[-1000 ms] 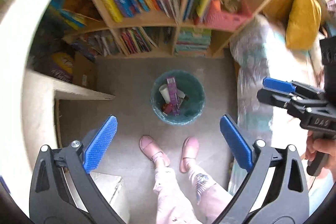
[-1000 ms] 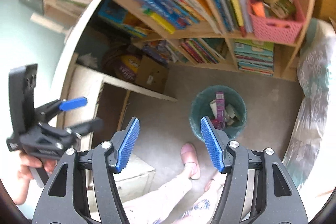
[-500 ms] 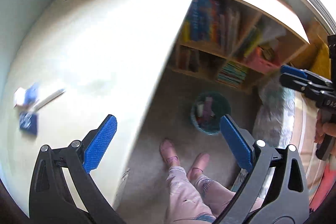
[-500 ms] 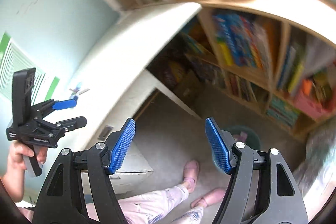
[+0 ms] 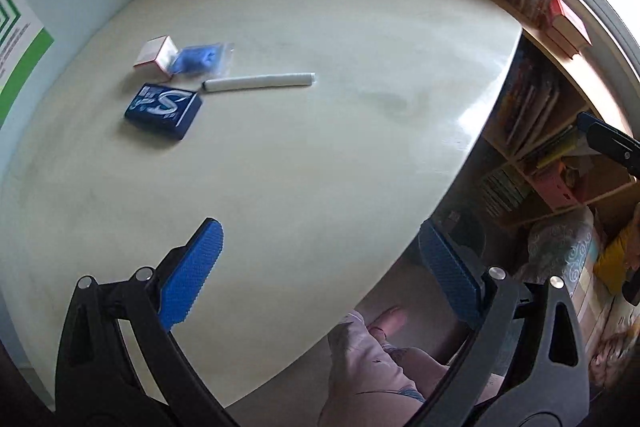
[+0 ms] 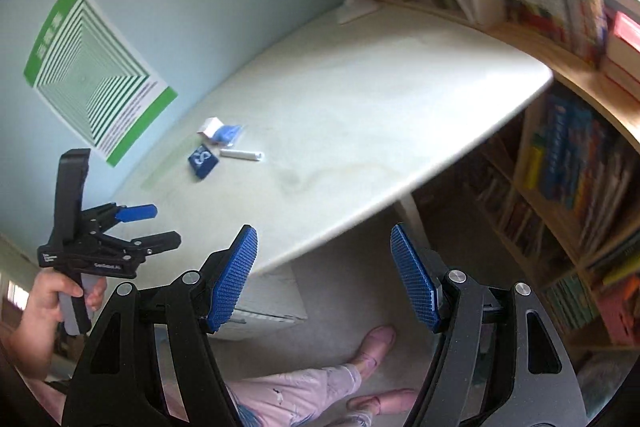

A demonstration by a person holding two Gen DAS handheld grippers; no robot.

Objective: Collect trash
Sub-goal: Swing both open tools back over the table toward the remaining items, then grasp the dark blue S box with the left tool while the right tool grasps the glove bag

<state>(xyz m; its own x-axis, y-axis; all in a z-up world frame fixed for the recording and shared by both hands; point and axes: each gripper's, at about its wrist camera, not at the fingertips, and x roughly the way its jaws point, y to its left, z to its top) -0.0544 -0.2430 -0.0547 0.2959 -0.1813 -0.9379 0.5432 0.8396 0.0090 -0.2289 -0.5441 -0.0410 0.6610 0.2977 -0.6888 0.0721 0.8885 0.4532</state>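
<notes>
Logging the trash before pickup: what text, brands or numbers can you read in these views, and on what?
"5": large silver numeral on the dark blue pack on the table.
Small print beside it: too blurred to read.
Left gripper body label: white lettering, too small to read.
Green poster: header and bottom lines unreadable.
Book spines: blurred.
White box, blue bag, white tube: no legible text.

Pale desk point(image 5: 320, 167), blue pack point(image 5: 163, 111), white tube point(image 5: 259, 82), small box point(image 5: 156, 53), blue-filled bag point(image 5: 200, 59)
</notes>
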